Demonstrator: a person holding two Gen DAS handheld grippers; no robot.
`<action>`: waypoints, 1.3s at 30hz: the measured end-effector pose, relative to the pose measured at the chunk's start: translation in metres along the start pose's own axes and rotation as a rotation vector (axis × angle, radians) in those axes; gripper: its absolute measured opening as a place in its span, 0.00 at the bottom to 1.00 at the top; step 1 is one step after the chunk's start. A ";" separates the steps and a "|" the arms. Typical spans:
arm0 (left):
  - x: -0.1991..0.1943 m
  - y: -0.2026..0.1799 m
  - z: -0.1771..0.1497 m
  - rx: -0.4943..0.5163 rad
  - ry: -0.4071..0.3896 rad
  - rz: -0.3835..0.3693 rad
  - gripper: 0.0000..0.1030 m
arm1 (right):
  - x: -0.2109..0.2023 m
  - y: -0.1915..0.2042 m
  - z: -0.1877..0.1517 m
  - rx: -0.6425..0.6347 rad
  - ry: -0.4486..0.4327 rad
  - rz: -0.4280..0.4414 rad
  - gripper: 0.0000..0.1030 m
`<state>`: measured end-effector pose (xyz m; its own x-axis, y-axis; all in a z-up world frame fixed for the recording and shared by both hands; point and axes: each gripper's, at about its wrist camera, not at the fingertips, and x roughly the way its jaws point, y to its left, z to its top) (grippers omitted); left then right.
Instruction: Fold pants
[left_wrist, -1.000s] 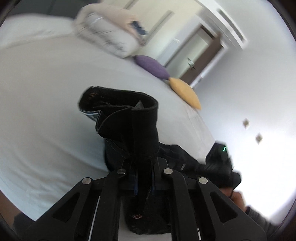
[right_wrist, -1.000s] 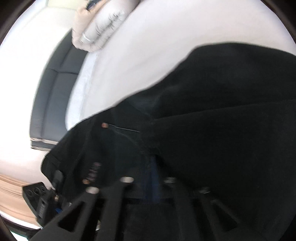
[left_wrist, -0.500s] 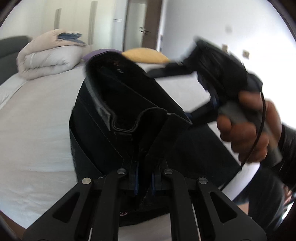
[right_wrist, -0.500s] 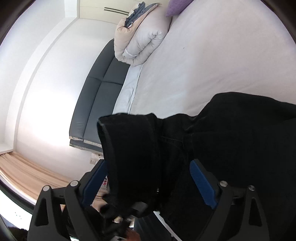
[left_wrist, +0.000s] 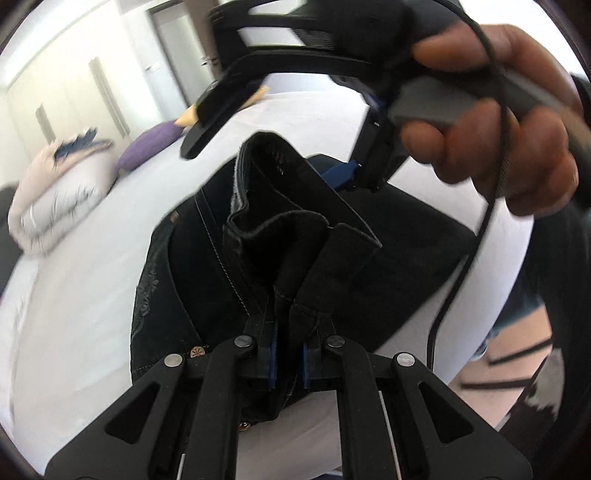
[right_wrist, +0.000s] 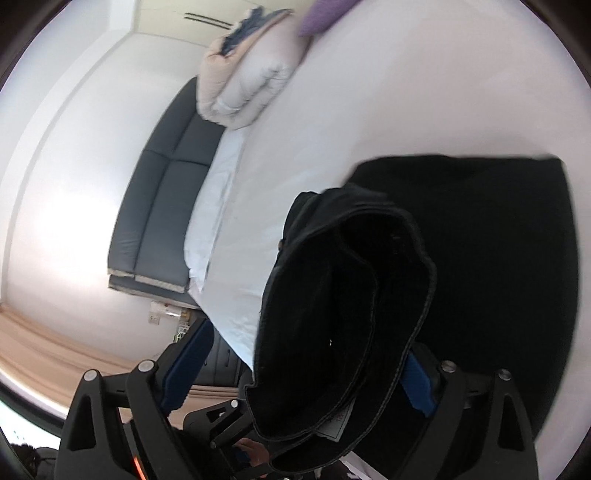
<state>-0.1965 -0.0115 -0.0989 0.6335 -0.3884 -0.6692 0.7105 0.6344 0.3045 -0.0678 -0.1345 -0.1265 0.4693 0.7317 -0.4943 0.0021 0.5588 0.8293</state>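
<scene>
Black pants (left_wrist: 207, 266) lie partly folded on the white bed (left_wrist: 74, 332). My left gripper (left_wrist: 288, 350) is shut on the pants' waistband and holds it up off the bed. My right gripper (right_wrist: 299, 365) is open, its blue pads (right_wrist: 188, 365) wide apart on either side of the raised waistband (right_wrist: 332, 314). The rest of the pants (right_wrist: 498, 240) lies flat on the bed beyond. In the left wrist view the right gripper (left_wrist: 295, 122) hangs just above the waistband, held by a hand (left_wrist: 491, 122).
A folded duvet (left_wrist: 55, 206) sits at the bed's far end, with a purple cushion (left_wrist: 147, 147) and a yellow cushion (left_wrist: 188, 116) beside it. A dark grey headboard (right_wrist: 159, 206) stands against the wall. A door and wardrobes lie behind.
My right gripper has opened and let go of the pants, then moved close above the waistband held by my left gripper. The left gripper has kept its grip and swung its view round.
</scene>
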 end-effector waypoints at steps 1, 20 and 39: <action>0.005 -0.003 0.002 0.023 0.000 0.006 0.07 | -0.002 -0.006 -0.001 0.015 0.002 -0.021 0.89; 0.022 -0.030 0.002 0.136 0.014 0.025 0.08 | -0.004 -0.031 0.027 -0.077 -0.012 -0.261 0.17; 0.030 -0.056 0.035 0.224 0.011 -0.053 0.08 | -0.054 -0.057 0.018 -0.091 -0.108 -0.267 0.16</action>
<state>-0.2062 -0.0817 -0.1128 0.5911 -0.4089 -0.6953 0.7936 0.4488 0.4107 -0.0773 -0.2132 -0.1428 0.5542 0.5109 -0.6571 0.0610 0.7624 0.6442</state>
